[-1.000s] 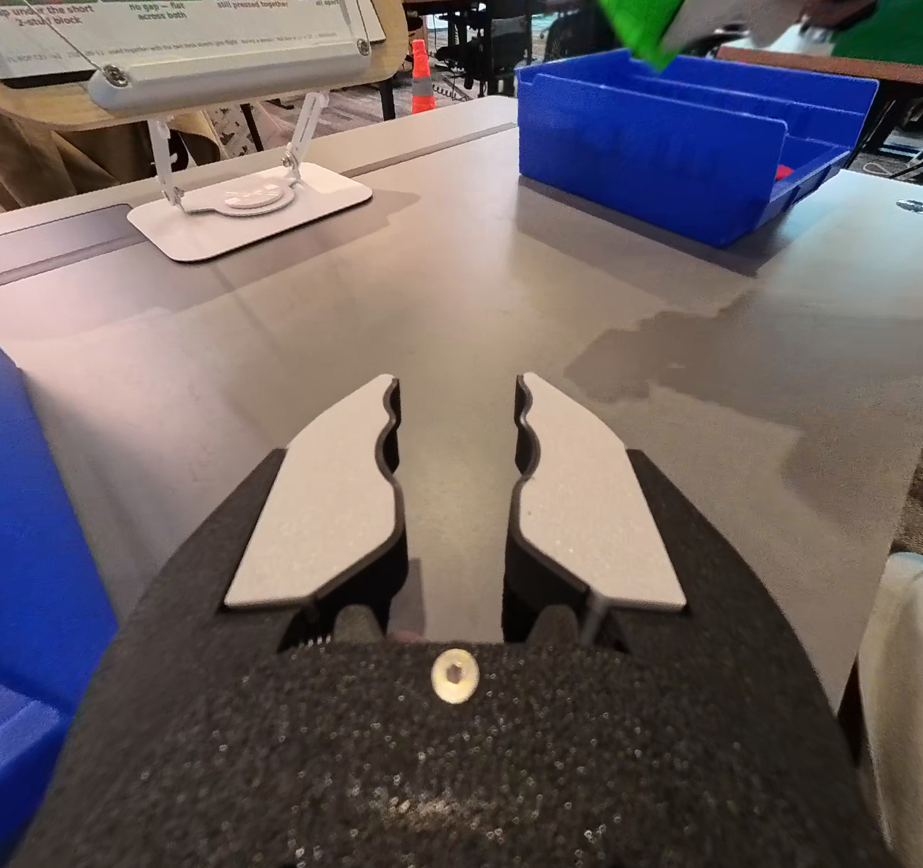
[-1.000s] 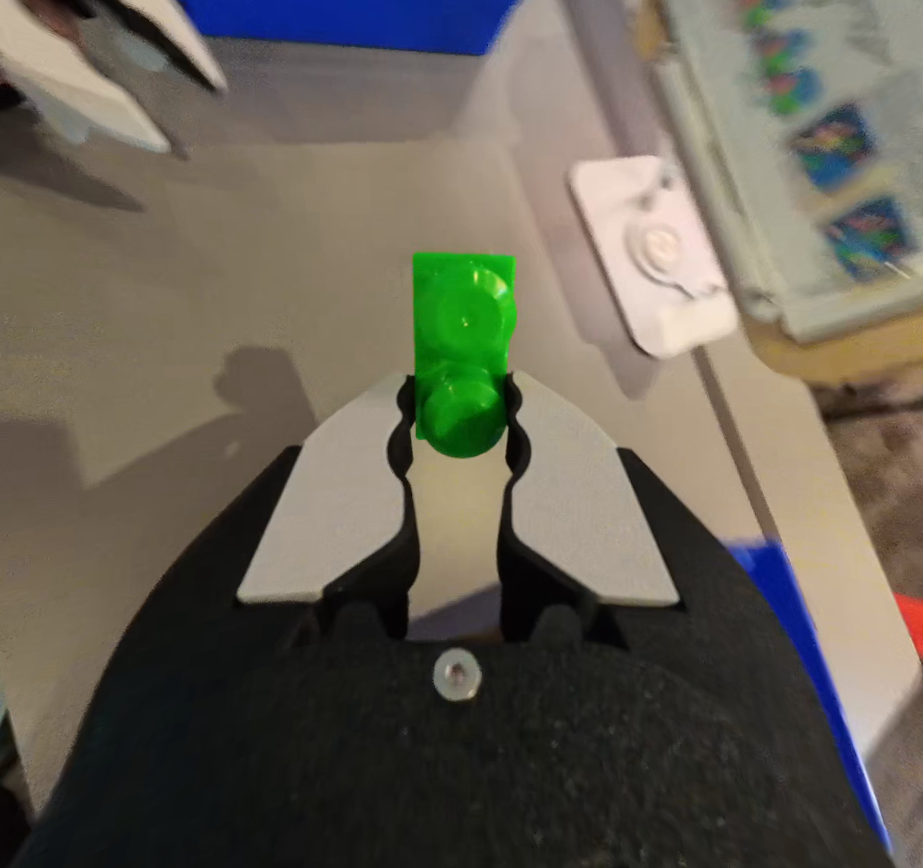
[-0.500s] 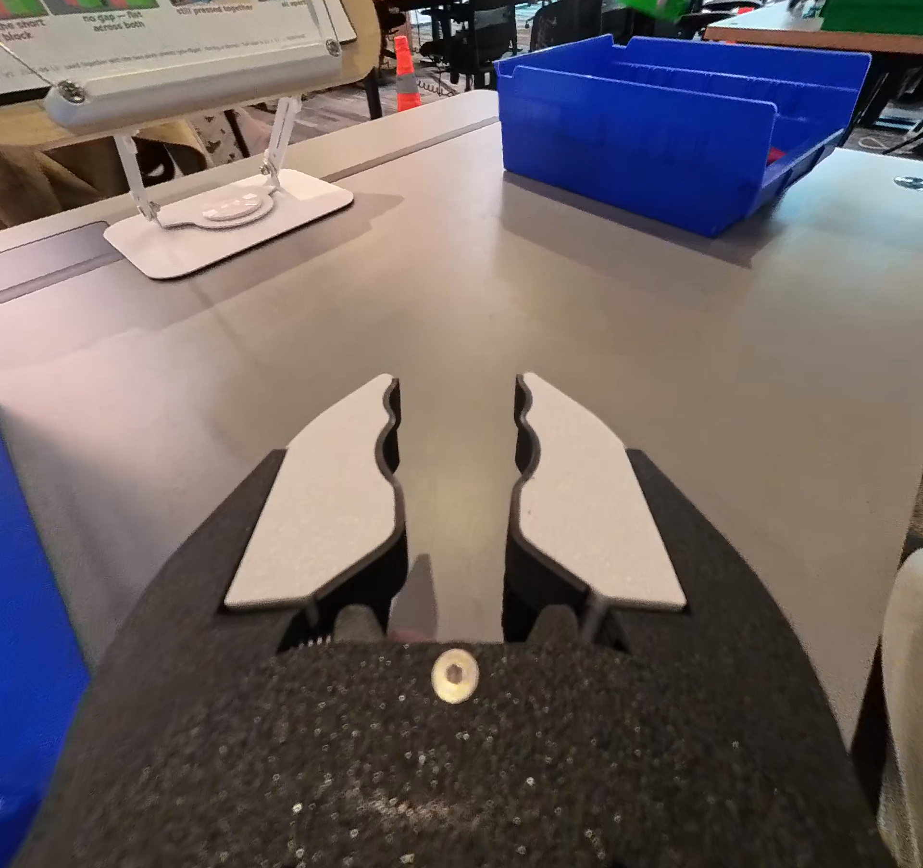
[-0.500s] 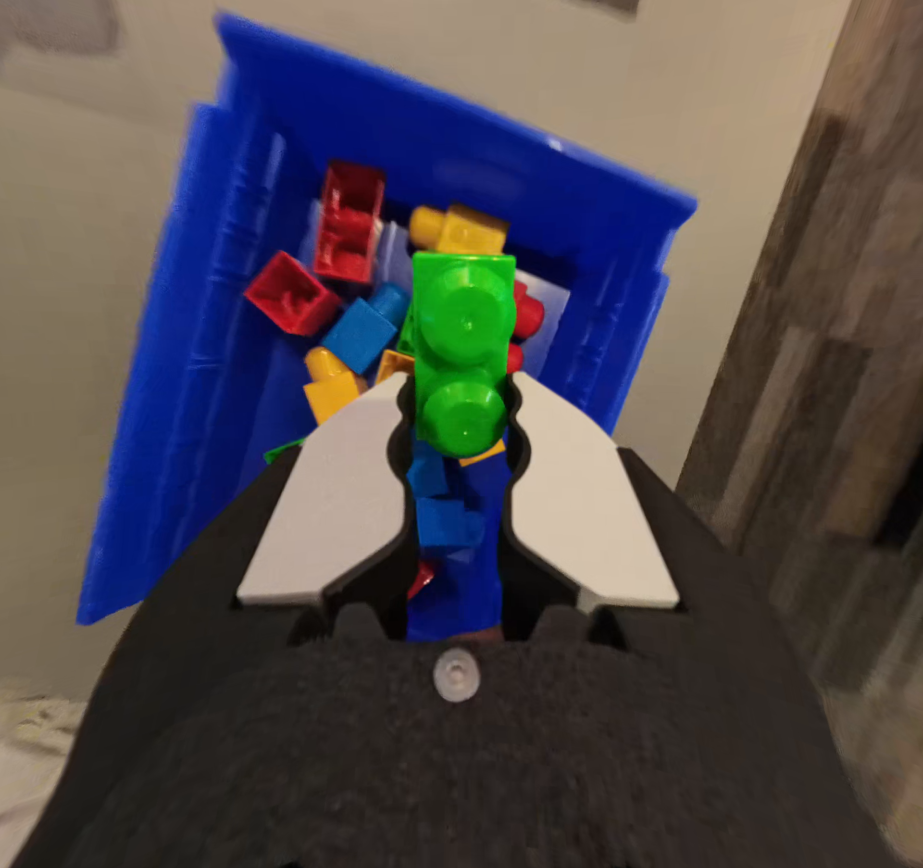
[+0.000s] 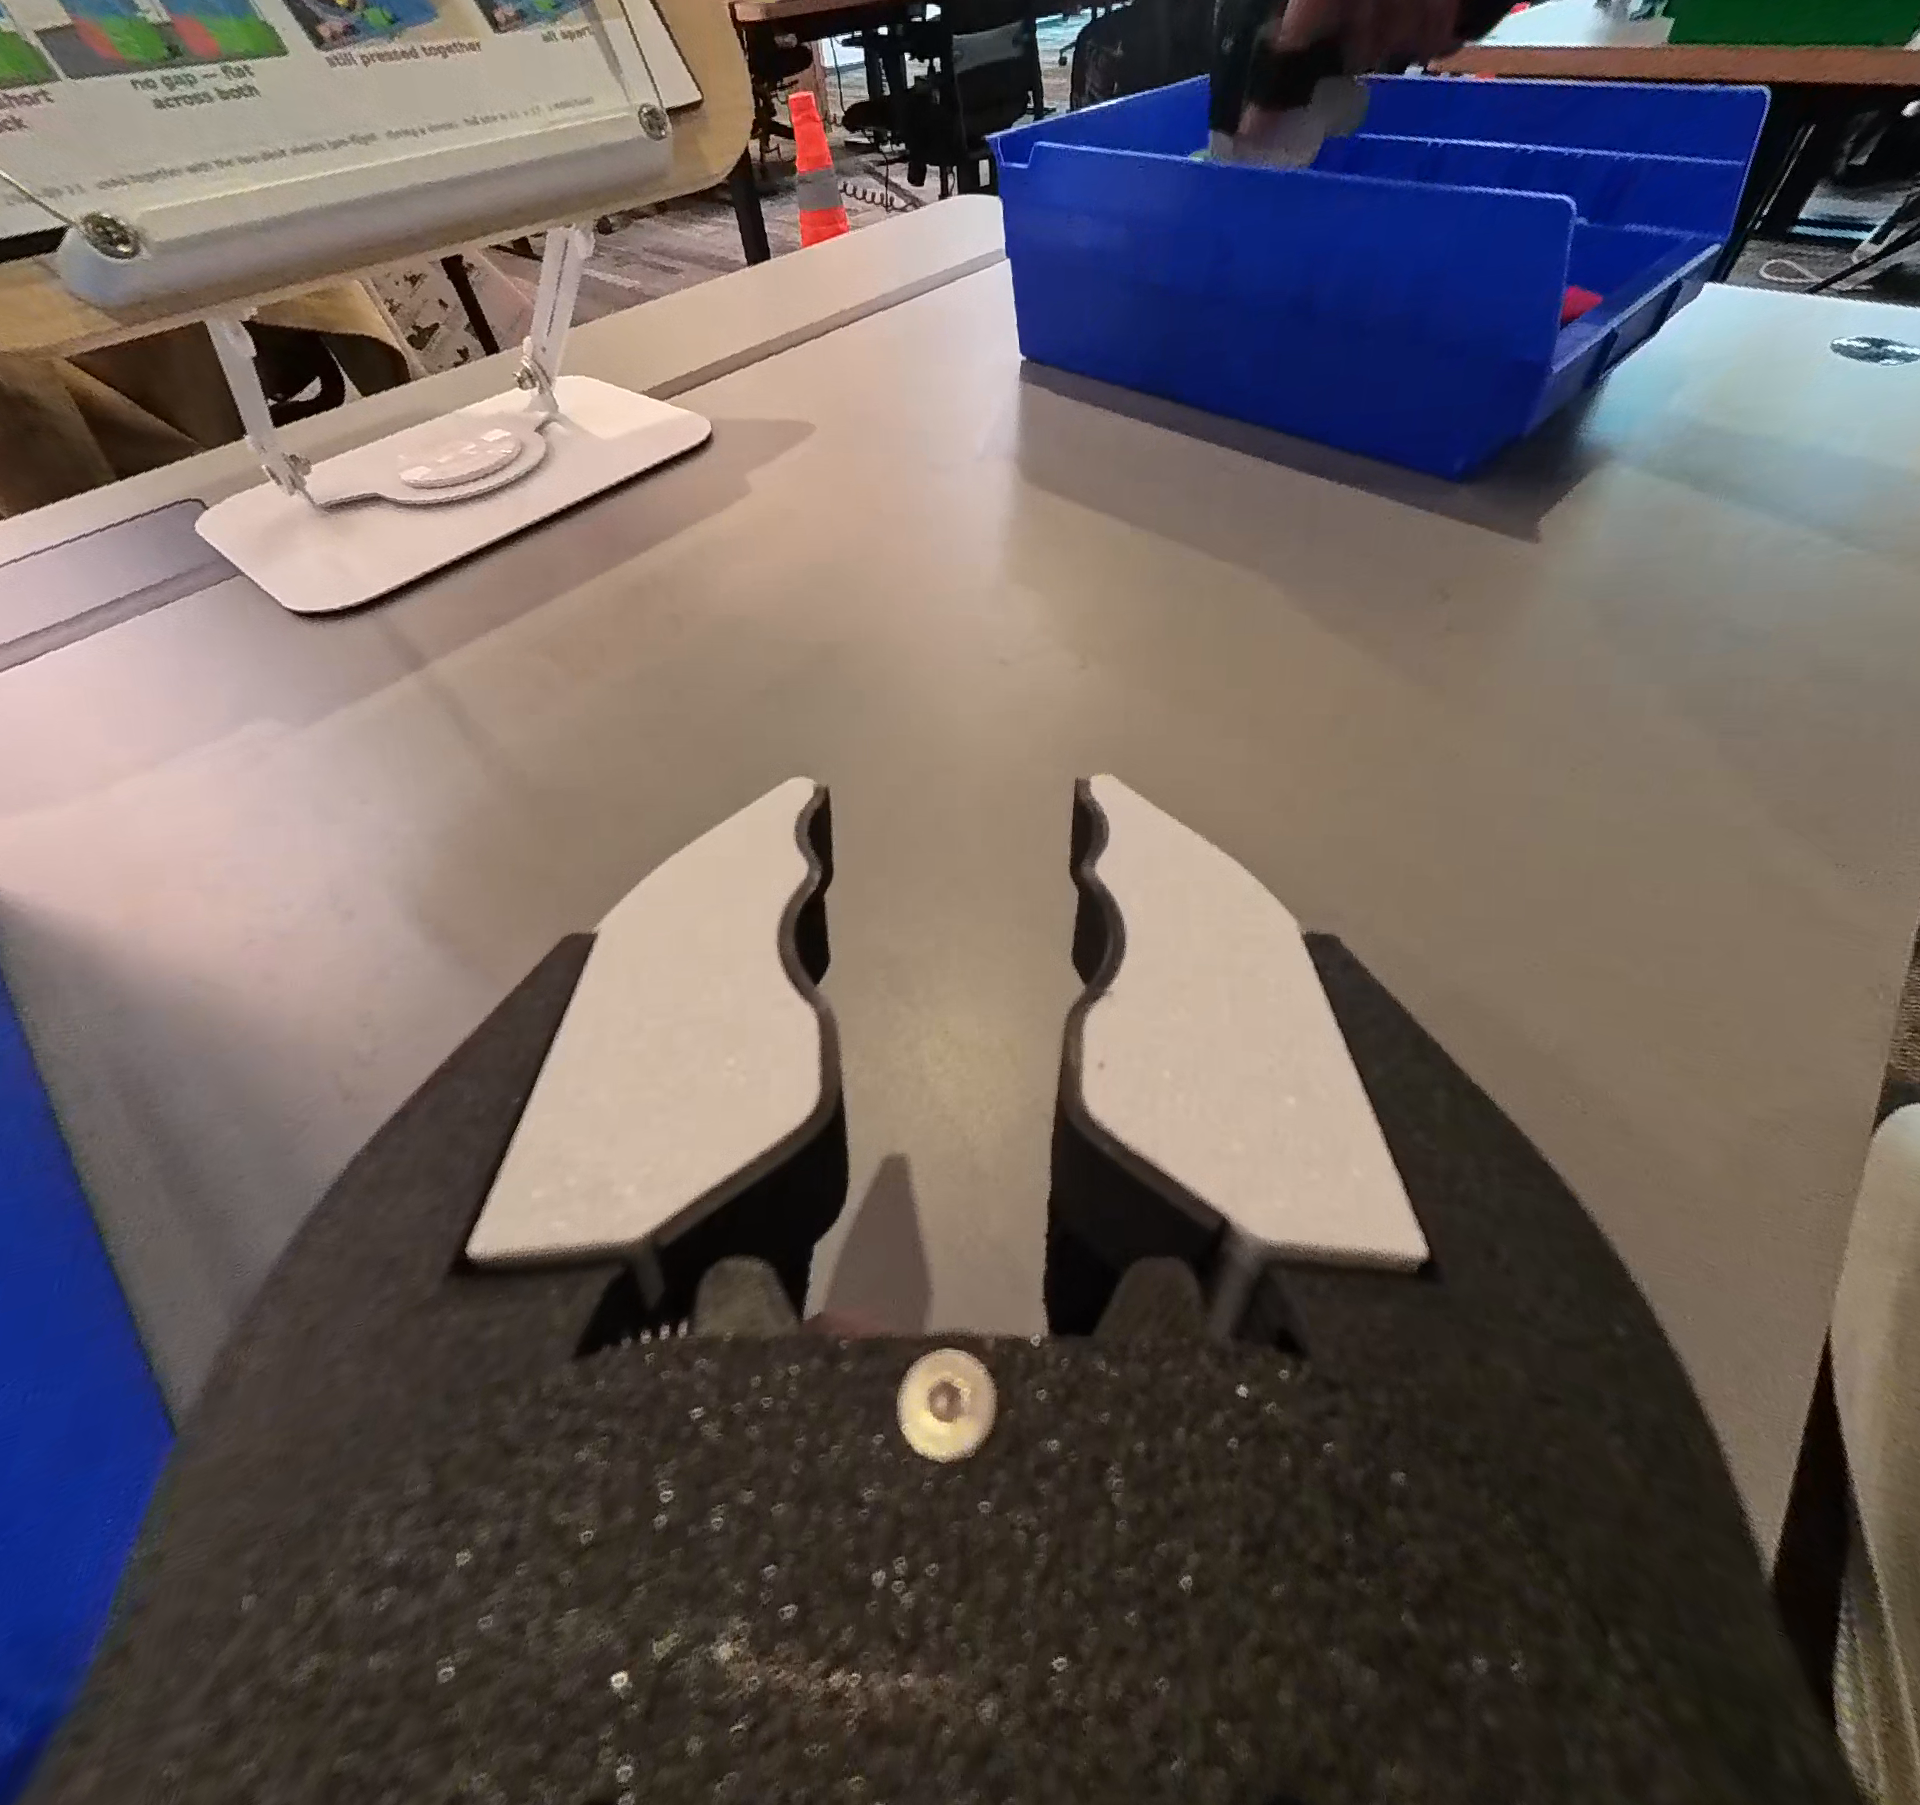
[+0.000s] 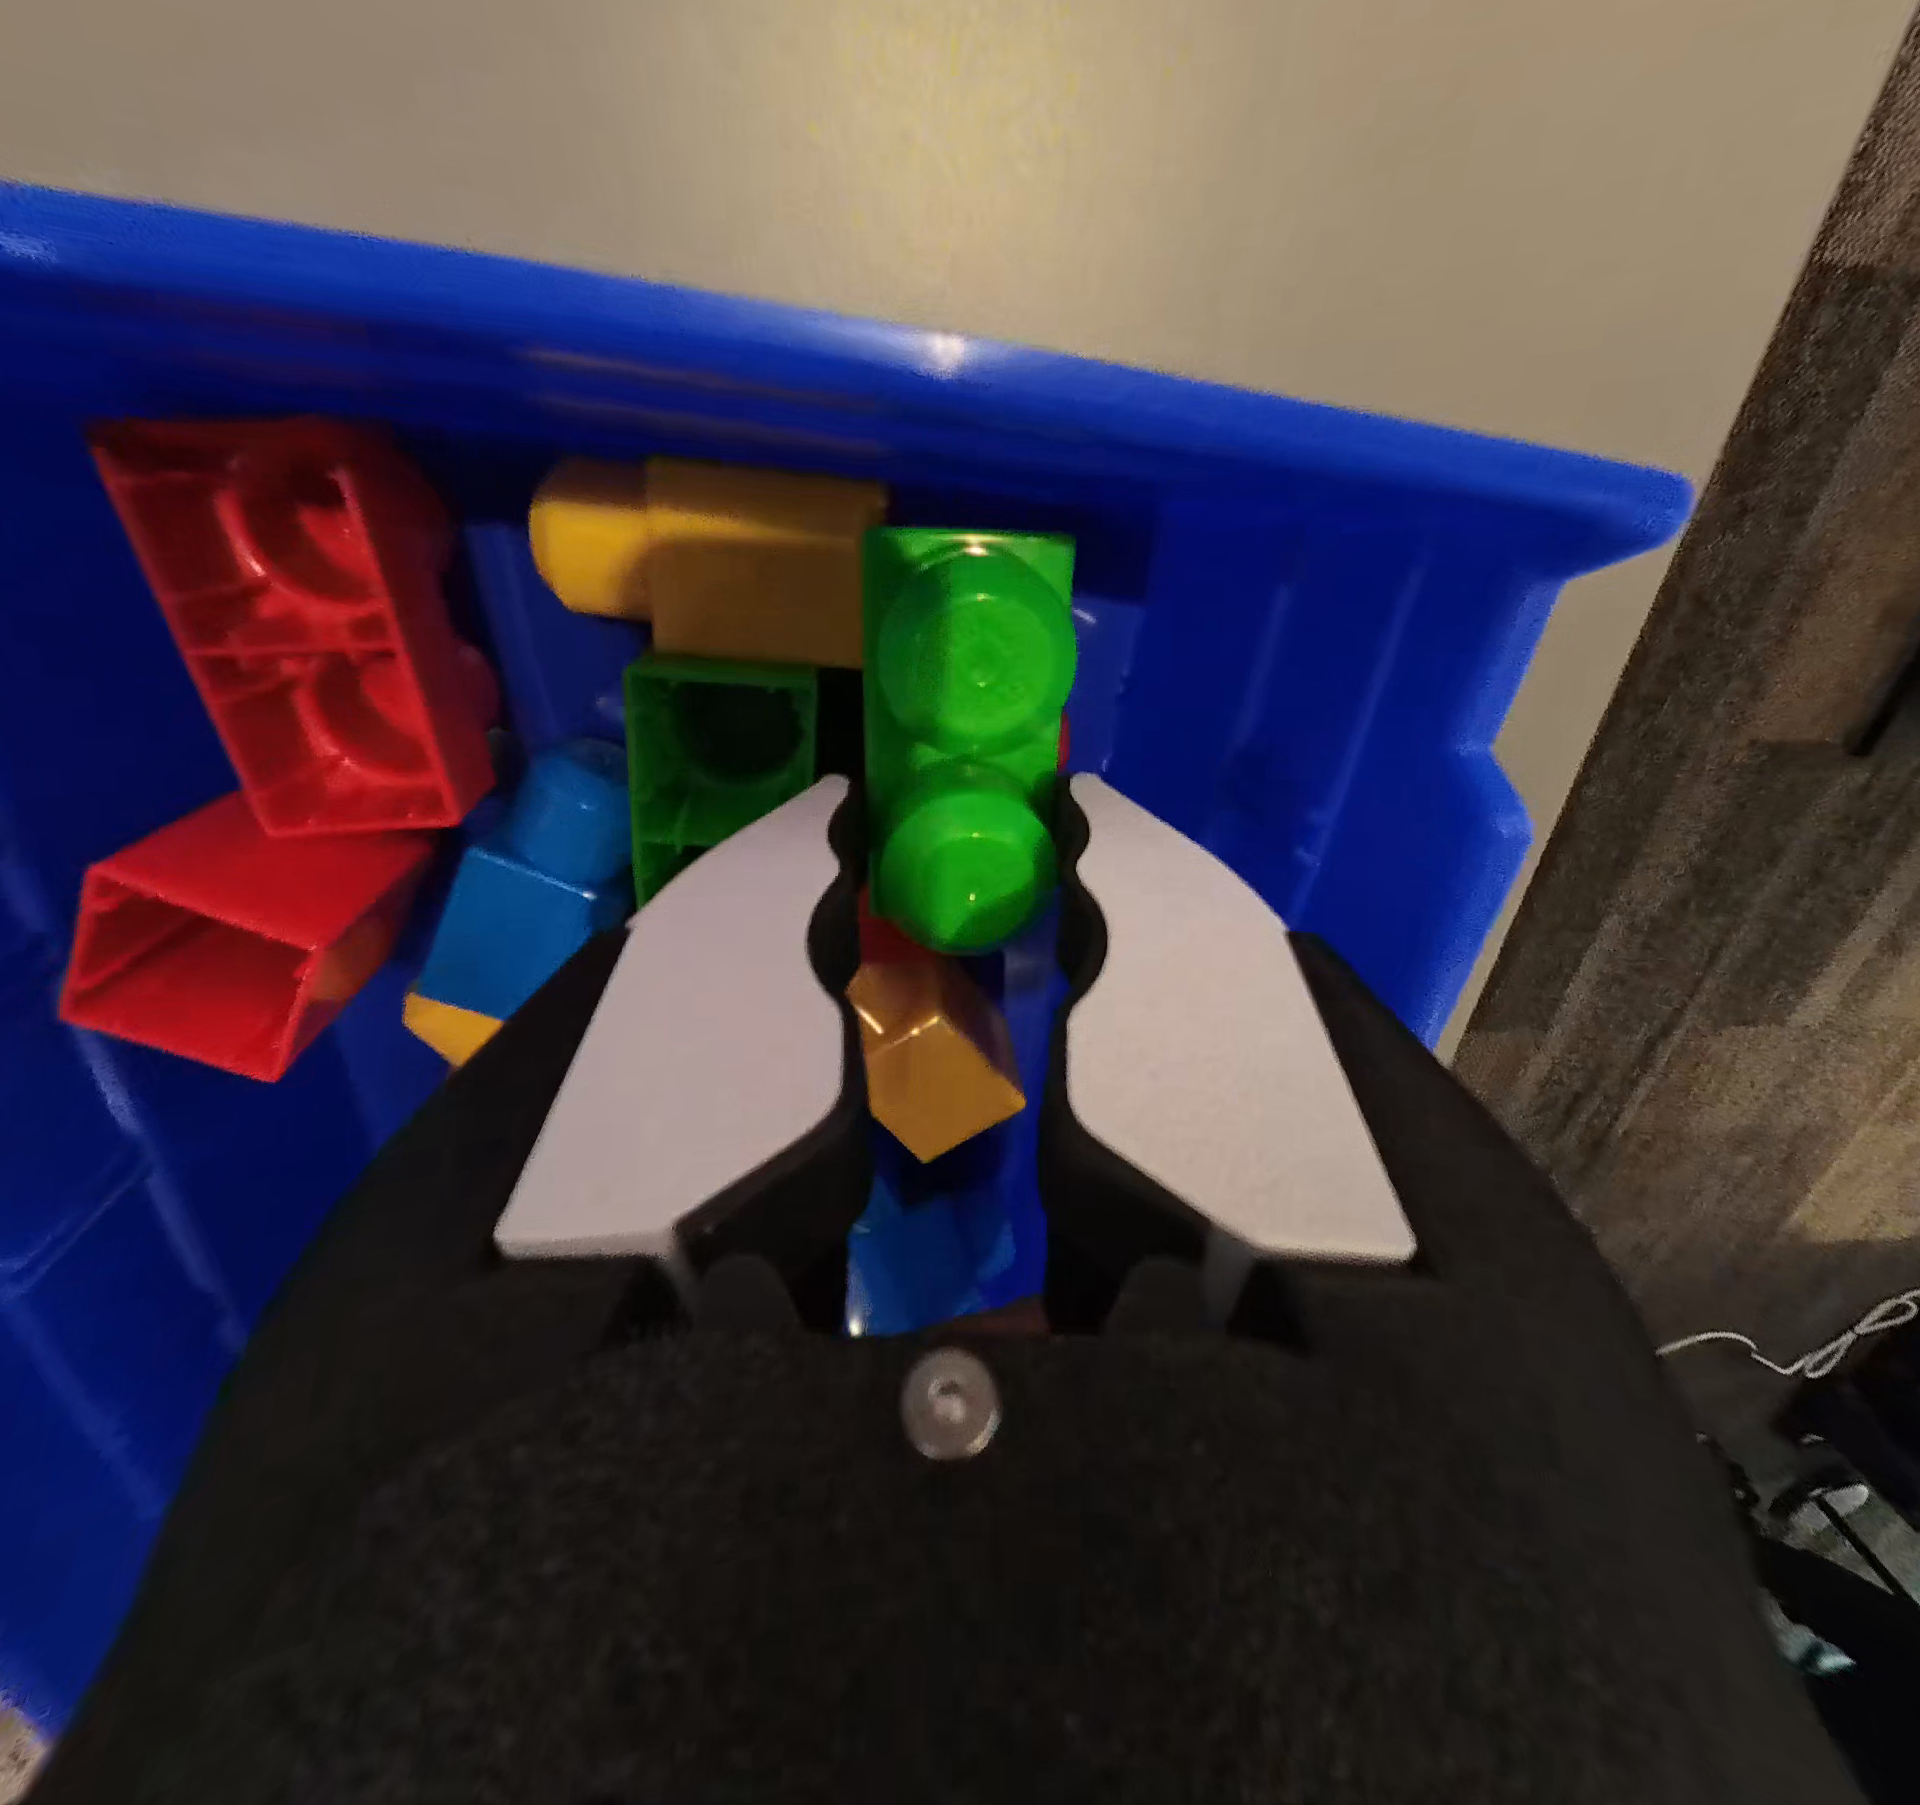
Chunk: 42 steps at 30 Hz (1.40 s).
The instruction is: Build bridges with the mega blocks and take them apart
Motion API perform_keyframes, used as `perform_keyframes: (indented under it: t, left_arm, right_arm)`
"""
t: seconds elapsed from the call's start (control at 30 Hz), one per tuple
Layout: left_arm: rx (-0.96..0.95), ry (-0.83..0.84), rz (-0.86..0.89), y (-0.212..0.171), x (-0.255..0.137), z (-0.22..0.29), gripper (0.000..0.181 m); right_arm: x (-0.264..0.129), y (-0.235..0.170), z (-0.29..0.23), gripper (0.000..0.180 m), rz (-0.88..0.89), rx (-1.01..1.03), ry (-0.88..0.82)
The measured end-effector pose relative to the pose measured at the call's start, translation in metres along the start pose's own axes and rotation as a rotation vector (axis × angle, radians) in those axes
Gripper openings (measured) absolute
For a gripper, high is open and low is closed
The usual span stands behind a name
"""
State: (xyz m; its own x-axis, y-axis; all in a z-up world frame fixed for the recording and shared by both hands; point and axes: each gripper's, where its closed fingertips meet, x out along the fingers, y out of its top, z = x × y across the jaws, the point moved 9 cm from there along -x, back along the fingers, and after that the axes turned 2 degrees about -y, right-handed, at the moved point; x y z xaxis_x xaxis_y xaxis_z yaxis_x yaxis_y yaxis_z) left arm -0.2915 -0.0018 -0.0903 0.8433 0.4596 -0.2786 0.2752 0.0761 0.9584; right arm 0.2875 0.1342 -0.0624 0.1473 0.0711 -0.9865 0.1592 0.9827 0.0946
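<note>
One gripper idle: left gripper [image 5: 951,810] hovers over bare counter [image 5: 1039,612], fingers apart, empty. Right view: right gripper [image 6: 956,820] clamps green block [image 6: 966,716] above blue bin [image 6: 1351,716]; release low, clear of the pile.

Beyond the left fingers, the blue bin's [image 5: 1299,301] near wall hid its contents and the right gripper's [image 5: 1283,129] tip. Between the right fingers [image 6: 707,1028], blocks underneath the green block [image 6: 966,716] were partly covered.
</note>
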Motion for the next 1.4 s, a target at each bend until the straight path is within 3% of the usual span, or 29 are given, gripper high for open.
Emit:
perform_keyframes:
  t: [0.13,0.23,0.37,0.5,0.63,0.83,1.07,1.2,1.4]
  left_arm:
    - [0.004,0.003,0.000,0.000,0.000,0.000,0.043]
    - [0.001,0.006,0.004,0.000,-0.001,0.000,0.043]
    - [-0.015,0.021,0.013,0.000,-0.002,-0.002,0.044]
    - [-0.041,0.046,0.031,0.001,-0.004,-0.006,0.048]
    - [-0.085,0.075,0.058,0.002,-0.008,-0.012,0.053]
    - [-0.149,0.108,0.028,0.001,-0.009,-0.012,0.053]
    - [-0.162,0.177,-0.034,0.001,-0.006,-0.005,0.052]
    - [-0.137,0.245,-0.100,0.037,-0.028,-0.013,0.051]
    - [-0.167,0.444,-0.331,0.105,-0.072,-0.117,0.055]
  right_arm:
    - [-0.003,-0.001,0.000,0.045,0.032,-0.001,0.017]
    - [-0.034,-0.005,0.002,0.048,0.124,-0.032,0.008]
    - [-0.126,-0.033,-0.034,0.051,0.560,-0.152,0.024]
    - [-0.189,-0.118,-0.134,0.054,1.063,-0.345,0.341]
    - [-0.161,-0.195,-0.238,0.054,1.251,-0.449,0.751]
    - [-0.075,-0.223,-0.325,0.052,1.290,-0.592,0.941]
    - [-0.053,-0.217,-0.317,0.050,1.337,-0.519,0.913]
    - [-0.055,-0.219,-0.316,0.049,1.342,-0.513,0.943]
    - [-0.058,-0.224,-0.319,0.048,1.334,-0.525,0.997]
